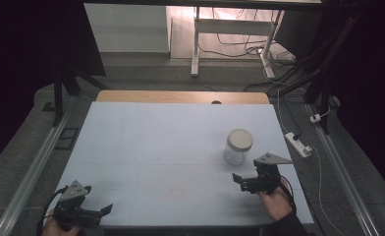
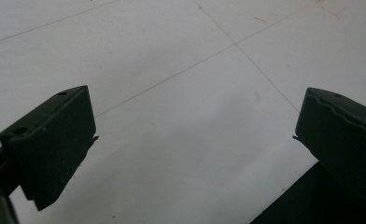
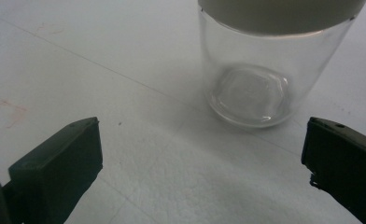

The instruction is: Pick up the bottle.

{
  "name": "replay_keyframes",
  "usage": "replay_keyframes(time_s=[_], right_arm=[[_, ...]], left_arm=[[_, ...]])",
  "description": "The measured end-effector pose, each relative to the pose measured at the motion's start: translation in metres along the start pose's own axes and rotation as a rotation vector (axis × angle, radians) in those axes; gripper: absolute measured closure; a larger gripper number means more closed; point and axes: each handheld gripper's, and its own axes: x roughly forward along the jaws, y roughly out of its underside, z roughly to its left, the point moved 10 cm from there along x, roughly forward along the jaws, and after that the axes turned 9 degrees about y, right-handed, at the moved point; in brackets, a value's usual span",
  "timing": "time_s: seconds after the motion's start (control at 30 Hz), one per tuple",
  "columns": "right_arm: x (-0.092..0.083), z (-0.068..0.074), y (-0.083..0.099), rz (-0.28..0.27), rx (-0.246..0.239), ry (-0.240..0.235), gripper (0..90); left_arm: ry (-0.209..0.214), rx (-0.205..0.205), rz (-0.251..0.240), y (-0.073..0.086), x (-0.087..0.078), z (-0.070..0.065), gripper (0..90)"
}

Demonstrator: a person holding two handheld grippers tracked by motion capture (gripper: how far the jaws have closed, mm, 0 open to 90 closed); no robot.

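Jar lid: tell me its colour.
The lid is off-white, cream; the jar is clear glass. Best in the high view.

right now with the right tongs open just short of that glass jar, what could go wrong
1. The glass jar is clear, smooth and looks empty; it sits off to one side of the right tongs, so a straight push in could knock it over rather than straddle it.
2. Its cream lid is wider than the body, so a high grip may slip or catch the lid alone.
3. The left tongs sit far off near the table edge, too far to steady it.
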Motion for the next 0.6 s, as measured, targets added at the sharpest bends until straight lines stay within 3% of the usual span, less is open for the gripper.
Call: replay_keyframes(time_s=[0.27,0.33,0.6], right_arm=[[0.01,-0.006,-0.009,0.006,0.016,0.009,0.0],[0.014,-0.013,-0.013,0.0,0.028,0.032,0.0],[0.025,-0.022,-0.018,0.004,0.008,0.065,0.0]], left_arm=[[0.005,-0.001,0.0,0.0,0.0,0.0,0.0],[0.006,-0.001,0.0,0.0,0.0,0.0,0.0],[0.009,-0.003,0.002,0.0,0.001,0.0,0.0]])
